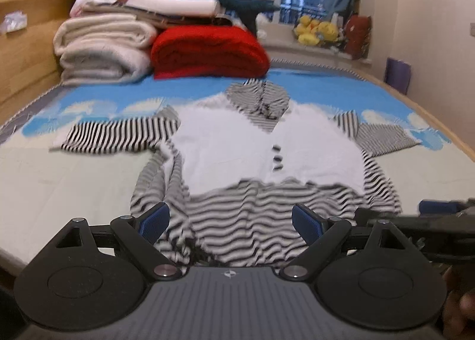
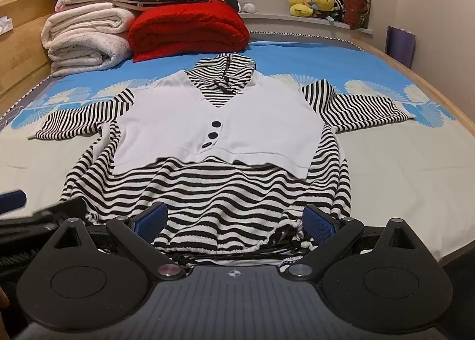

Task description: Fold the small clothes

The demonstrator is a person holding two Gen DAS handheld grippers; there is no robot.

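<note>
Bed [image 2: 409, 167] fills nearly everything ahead of me, its sheet pale near me and blue with white fan-shaped flowers farther back. At the far left corner sits a stack of folded cream blankets [image 2: 86, 40] with a red blanket [image 2: 190, 28] touching its right side, and more folded linen and a dark teal plush on top. Yellow stuffed toys [image 2: 311, 1] line the windowsill beyond.

The striped hoodie [image 2: 225, 185] lies flat and face up in the middle of the bed, hood away from me, both sleeves spread out to the sides, a white panel with three dark buttons across its chest. Its drawstring hem is bunched at the near edge, just in front of both my tools.

My right gripper [image 2: 234, 221] stands wide open over the hem, blue pads apart, the gathered cord end just beside the right pad; nothing is clamped. My left gripper [image 1: 230, 221] is likewise spread wide over the striped hem, holding nothing, though its view is blurred. The two grippers sit side by side, each showing at the edge of the other's view.
</note>
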